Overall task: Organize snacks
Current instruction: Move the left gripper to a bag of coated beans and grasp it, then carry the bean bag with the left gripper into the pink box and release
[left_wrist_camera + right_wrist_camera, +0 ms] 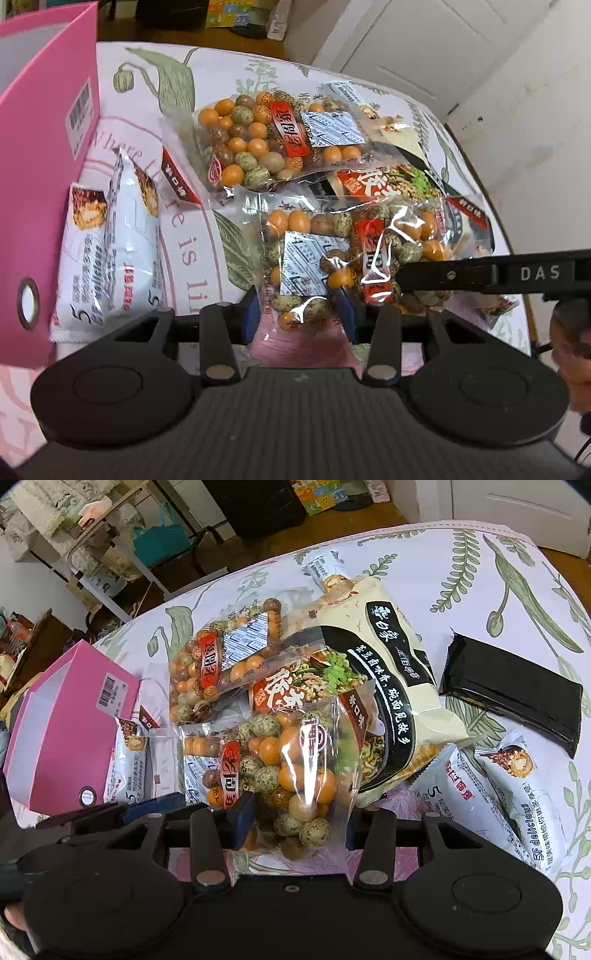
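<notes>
A clear bag of orange and speckled coated nuts [332, 258] lies nearest me, partly on top of a noodle packet [388, 672]. My left gripper [299, 317] is shut on the bag's near corner, its blue pads [251, 317] on either side of the film. My right gripper [297, 823] is shut on the same bag [295, 775] further along, nuts bulging between its pads. In the left wrist view one black finger of the right gripper [443, 275] reaches in from the right onto the bag. A second nut bag [266, 144] lies behind.
An open pink box [40, 184] stands at the left on the floral tablecloth [147, 92], a white snack packet [110, 251] leaning beside it. To the right lie two more white packets [472, 805] and a black packet [513, 690]. A hand [569, 354] shows at the right edge.
</notes>
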### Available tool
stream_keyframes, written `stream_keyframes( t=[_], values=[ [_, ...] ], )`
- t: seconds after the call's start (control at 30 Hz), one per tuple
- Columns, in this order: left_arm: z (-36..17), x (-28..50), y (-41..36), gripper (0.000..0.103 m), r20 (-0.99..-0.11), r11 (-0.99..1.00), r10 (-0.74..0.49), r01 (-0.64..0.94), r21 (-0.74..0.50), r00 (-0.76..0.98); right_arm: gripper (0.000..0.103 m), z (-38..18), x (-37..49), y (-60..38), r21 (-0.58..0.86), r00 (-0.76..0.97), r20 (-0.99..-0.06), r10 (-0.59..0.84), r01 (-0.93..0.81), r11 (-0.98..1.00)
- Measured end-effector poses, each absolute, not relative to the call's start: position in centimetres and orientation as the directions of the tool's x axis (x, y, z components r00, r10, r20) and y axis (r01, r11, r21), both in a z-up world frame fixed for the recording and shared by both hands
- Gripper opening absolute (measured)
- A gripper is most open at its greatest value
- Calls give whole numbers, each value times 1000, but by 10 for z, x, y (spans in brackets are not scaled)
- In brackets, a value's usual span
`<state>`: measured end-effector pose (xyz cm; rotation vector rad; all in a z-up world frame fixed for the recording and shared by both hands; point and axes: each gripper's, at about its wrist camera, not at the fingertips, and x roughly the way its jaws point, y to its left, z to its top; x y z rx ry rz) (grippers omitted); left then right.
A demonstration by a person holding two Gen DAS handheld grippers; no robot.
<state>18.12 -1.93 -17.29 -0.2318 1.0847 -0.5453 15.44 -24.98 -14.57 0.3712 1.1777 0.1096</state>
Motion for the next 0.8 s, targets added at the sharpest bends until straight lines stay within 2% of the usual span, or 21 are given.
stream_keyframes(
  t=[0.13,0.27,0.4,0.53,0.67,0.8],
  values=[
    [-177,185,-18,42,-773,844,-534,280,-458,343,52,-150,157,-251,340,382,-881,280,97,936],
    [-180,188,-21,49,-769,834,-547,289,-470,329,52,-150,158,-250,332,373,-885,279,85,940],
    [-173,191,-23,49,-803,866,-492,288,-410,337,48,-151,157,-253,344,372,-882,290,88,935],
    [-169,192,-11,50,-797,892,-446,277,-358,408,47,-154,146,-262,374,371,-876,308,117,920],
    [-181,204,-8,51,-765,823,-563,297,-485,311,47,-159,140,-265,388,383,-867,319,117,914],
    [-180,201,-15,48,-740,784,-609,359,-506,286,47,-161,142,-270,411,375,-862,341,124,903]
  ],
)
